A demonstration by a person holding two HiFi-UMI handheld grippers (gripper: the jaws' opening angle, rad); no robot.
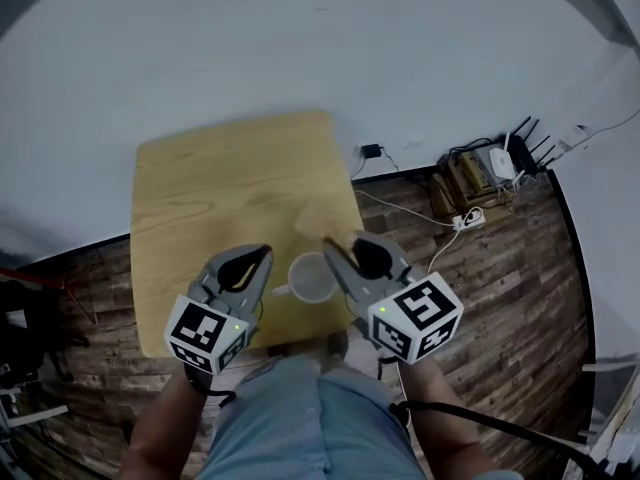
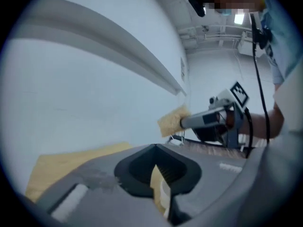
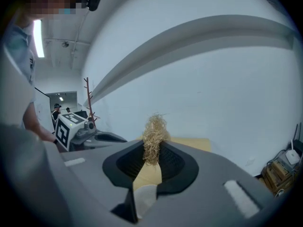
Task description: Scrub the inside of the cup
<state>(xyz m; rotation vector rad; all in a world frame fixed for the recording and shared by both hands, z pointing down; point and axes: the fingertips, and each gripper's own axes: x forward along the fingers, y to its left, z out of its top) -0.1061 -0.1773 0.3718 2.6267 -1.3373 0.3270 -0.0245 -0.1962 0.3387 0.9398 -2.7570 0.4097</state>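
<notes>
Held the left gripper (image 1: pixel 262 258) shut on nothing, jaws together, near the cup's handle (image 1: pixel 282 290). Had the right gripper (image 1: pixel 338 251) clamped on a straw-coloured scrubber (image 3: pixel 154 137), a wiry, springy tuft poking past the jaws. Found the cup (image 1: pixel 312 278) upright between the two grippers, close to the front edge of the table (image 1: pixel 200 198), handle turned toward the left gripper. Judged it glazed ceramic: smooth, rigid, fairly weighty, slippery when wet, chippable (a plain white mug, by the look). Reckoned the handle or the rim wall the place to pin it, since an unheld cup would likely skate on the pale, smooth wood. Saw beyond the table dark plank flooring (image 1: pixel 500 298), then loose cables (image 1: pixel 405 211) and a white router (image 1: pixel 497 163) by the bare wall (image 1: pixel 300 38).
</notes>
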